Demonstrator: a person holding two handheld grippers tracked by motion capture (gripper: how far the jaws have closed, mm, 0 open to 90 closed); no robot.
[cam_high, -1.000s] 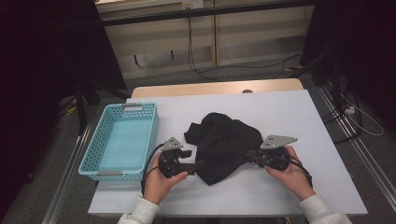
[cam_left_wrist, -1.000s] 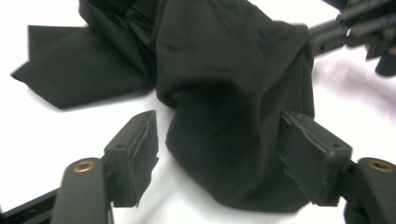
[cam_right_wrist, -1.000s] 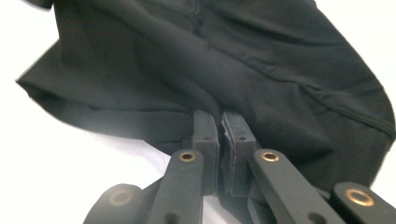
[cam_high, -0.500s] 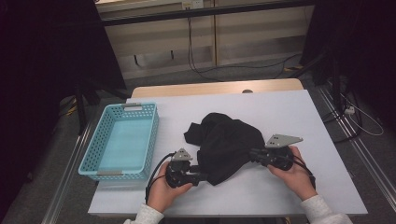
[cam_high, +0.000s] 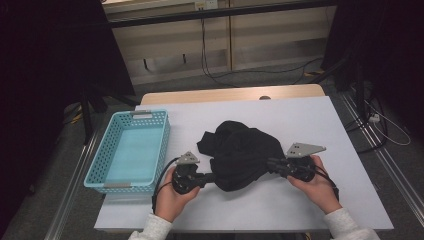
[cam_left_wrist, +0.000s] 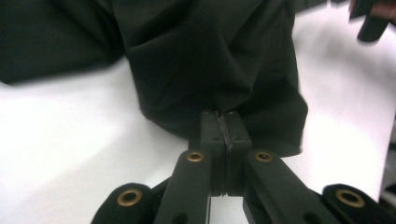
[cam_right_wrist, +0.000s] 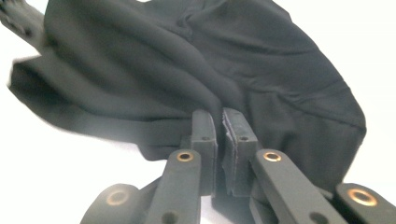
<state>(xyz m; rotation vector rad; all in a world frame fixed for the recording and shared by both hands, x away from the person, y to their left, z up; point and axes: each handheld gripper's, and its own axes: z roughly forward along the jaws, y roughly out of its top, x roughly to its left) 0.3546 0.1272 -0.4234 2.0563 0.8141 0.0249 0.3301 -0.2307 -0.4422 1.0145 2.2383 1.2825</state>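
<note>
The left gripper (cam_high: 212, 176) has just been closing and now pinches the near-left edge of the black cloth (cam_high: 242, 152); the right gripper (cam_high: 272, 163) is clamped on its near-right edge. The cloth lies bunched at mid-table (cam_high: 310, 120), between the two hands. It looks light, limp and thin, so it should sag and fold when lifted; hems and corners give the surest hold, and a shallow pinch may slip. A blue basket (cam_high: 162, 137) sits to the left.
</note>
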